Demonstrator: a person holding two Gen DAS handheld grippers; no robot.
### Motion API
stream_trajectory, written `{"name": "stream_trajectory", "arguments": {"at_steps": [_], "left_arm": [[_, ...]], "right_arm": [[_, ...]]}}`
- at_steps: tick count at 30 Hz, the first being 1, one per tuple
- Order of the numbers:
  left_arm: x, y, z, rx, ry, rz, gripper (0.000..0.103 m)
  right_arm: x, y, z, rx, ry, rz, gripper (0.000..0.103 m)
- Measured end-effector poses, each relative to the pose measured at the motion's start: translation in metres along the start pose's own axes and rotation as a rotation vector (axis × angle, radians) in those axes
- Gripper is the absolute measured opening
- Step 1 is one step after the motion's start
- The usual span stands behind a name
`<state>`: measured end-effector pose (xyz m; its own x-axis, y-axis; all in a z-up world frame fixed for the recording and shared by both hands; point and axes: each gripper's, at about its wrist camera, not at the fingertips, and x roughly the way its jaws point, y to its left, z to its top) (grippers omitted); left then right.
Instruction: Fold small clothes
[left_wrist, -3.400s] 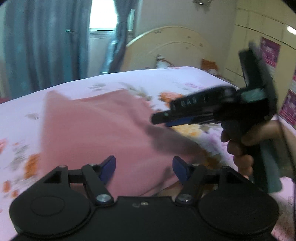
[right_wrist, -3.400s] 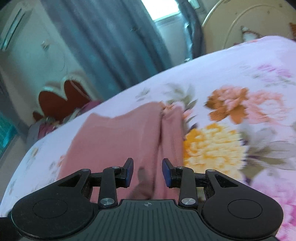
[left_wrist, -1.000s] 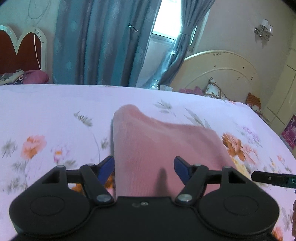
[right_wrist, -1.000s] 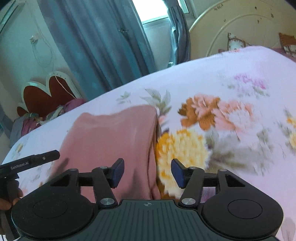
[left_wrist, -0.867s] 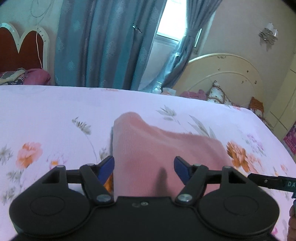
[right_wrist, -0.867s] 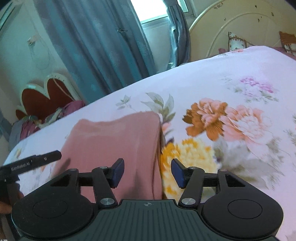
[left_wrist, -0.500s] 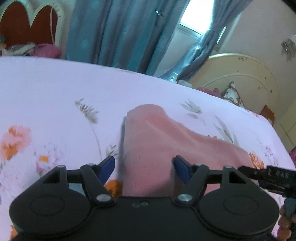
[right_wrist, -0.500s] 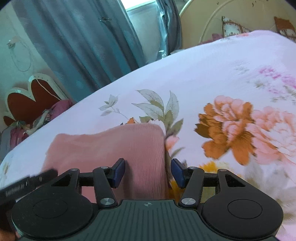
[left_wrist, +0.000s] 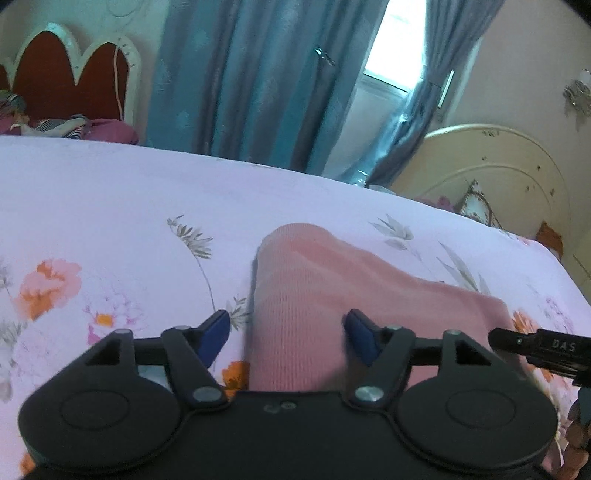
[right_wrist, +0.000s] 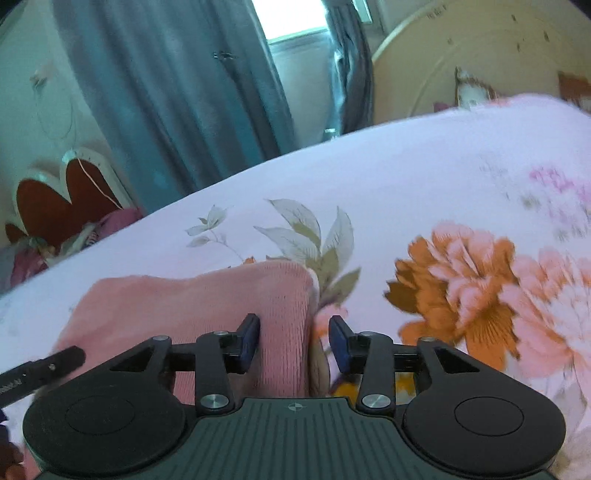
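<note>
A pink knit garment (left_wrist: 332, 295) lies folded on the floral bedsheet (left_wrist: 110, 221). My left gripper (left_wrist: 288, 339) is open, its blue fingers straddling the garment's left edge low over the bed. My right gripper (right_wrist: 293, 341) is open, narrower than before, its fingers straddling the garment's right edge (right_wrist: 288, 306). The right gripper's tip (left_wrist: 539, 347) shows at the right of the left wrist view. The left gripper's tip (right_wrist: 40, 369) shows at the left of the right wrist view.
Blue curtains (left_wrist: 258, 81) and a window stand behind the bed. A cream headboard (left_wrist: 498, 173) is at the right. A red heart-shaped chair back (left_wrist: 70, 81) with clothes stands at the left. The sheet (right_wrist: 461, 184) stretches beyond the garment.
Both grippers have come down low to the garment's near corners. The right gripper's fingers have narrowed around the garment's right edge. The garment has been folded narrower since the earliest frames.
</note>
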<state>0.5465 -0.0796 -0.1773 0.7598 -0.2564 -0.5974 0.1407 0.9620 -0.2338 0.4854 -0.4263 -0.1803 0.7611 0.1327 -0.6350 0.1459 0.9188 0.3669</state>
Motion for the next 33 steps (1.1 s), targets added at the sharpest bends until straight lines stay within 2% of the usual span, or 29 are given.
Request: {"name": "stream_trajectory", "arguments": {"at_steps": [6,9,13,16,20,22,24,30,33], "left_arm": [[-0.025,-0.001,-0.001,0.047,0.02,-0.006,0.076],[-0.035,-0.005,-0.007,0.077,0.037,-0.02,0.078],[-0.047,-0.007,-0.02,0.085,0.07,-0.042,0.077],[-0.051,-0.004,-0.035,0.087,0.095,-0.057,0.074],[-0.046,0.005,-0.047,0.031,0.108,-0.094,0.061],[-0.045,0.004,-0.048,0.028,0.104,-0.088,0.061],[-0.05,0.001,-0.048,0.04,0.104,-0.078,0.06],[-0.073,0.002,-0.052,0.048,0.1,-0.089,0.068],[-0.075,0.003,-0.057,0.052,0.104,-0.099,0.066]], "right_arm": [[-0.044,0.006,-0.009,-0.033,-0.032,0.017,0.04],[-0.057,0.013,-0.019,-0.057,-0.014,0.038,0.04],[-0.067,0.015,-0.037,-0.057,0.017,0.024,0.04],[-0.073,0.005,-0.051,-0.042,0.035,0.002,0.04],[-0.067,-0.004,-0.062,-0.033,0.057,-0.017,0.038],[-0.065,-0.012,-0.059,0.034,0.063,-0.005,0.038],[-0.068,-0.012,-0.058,0.04,0.073,-0.004,0.037],[-0.112,-0.007,-0.069,0.024,0.059,0.059,0.038],[-0.123,-0.005,-0.085,-0.004,0.087,0.049,0.037]]}}
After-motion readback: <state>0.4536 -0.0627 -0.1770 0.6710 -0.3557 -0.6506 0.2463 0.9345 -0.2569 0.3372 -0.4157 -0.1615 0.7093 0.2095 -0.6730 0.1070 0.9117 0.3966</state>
